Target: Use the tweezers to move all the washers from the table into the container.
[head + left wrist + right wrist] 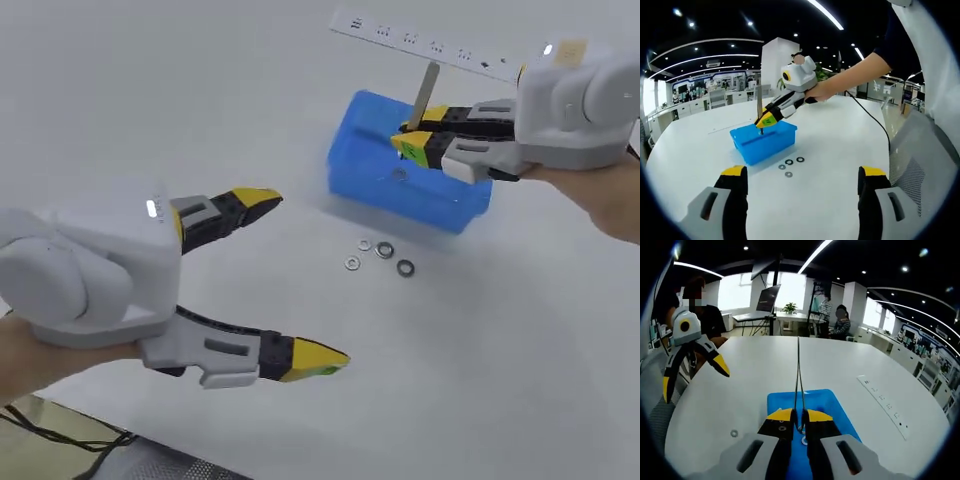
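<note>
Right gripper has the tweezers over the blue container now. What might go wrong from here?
1. The tweezers are thin and pinched only in the right gripper's shut jaws; they may twist or slip on the next pick.
2. The loose washers lie close together beside the container; a tip may scatter them.
3. The left gripper hangs open, apart; a bump may slide the container.
</note>
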`<state>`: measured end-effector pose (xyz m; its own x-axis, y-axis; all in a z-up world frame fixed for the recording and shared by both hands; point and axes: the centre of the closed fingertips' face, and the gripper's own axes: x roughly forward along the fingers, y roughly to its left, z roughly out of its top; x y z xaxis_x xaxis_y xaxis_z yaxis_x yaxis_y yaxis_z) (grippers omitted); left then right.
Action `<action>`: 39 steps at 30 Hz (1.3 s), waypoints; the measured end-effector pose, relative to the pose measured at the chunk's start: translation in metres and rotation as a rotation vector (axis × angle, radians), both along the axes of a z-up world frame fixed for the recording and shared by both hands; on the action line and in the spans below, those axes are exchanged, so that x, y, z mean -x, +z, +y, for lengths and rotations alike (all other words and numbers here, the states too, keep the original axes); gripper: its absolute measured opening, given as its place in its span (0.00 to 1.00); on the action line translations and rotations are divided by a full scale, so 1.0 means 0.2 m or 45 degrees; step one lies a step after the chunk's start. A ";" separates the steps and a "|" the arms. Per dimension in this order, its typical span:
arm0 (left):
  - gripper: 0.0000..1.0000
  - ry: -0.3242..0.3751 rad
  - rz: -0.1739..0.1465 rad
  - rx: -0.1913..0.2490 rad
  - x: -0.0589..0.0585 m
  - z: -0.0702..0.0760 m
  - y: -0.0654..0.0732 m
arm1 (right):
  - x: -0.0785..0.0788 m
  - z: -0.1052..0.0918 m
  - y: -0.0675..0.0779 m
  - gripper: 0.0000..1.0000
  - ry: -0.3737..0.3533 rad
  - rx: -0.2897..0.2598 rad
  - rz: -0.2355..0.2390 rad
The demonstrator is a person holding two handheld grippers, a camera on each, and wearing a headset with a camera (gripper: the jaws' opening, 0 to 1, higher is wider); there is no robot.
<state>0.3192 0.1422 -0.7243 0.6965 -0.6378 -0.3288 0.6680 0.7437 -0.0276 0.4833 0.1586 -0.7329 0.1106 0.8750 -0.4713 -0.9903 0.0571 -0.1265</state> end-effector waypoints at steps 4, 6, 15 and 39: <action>0.93 0.006 0.009 0.019 0.02 0.00 0.01 | 0.00 -0.01 -0.04 0.09 -0.001 0.000 0.011; 0.93 0.005 0.015 0.015 0.03 0.00 0.00 | 0.00 -0.01 -0.06 0.09 -0.011 -0.013 0.030; 0.92 0.022 0.032 0.034 0.04 -0.01 0.00 | -0.01 -0.02 -0.10 0.09 -0.011 -0.009 0.036; 0.93 -0.041 0.070 0.056 0.05 -0.06 0.00 | -0.02 -0.02 -0.13 0.10 -0.007 -0.015 0.037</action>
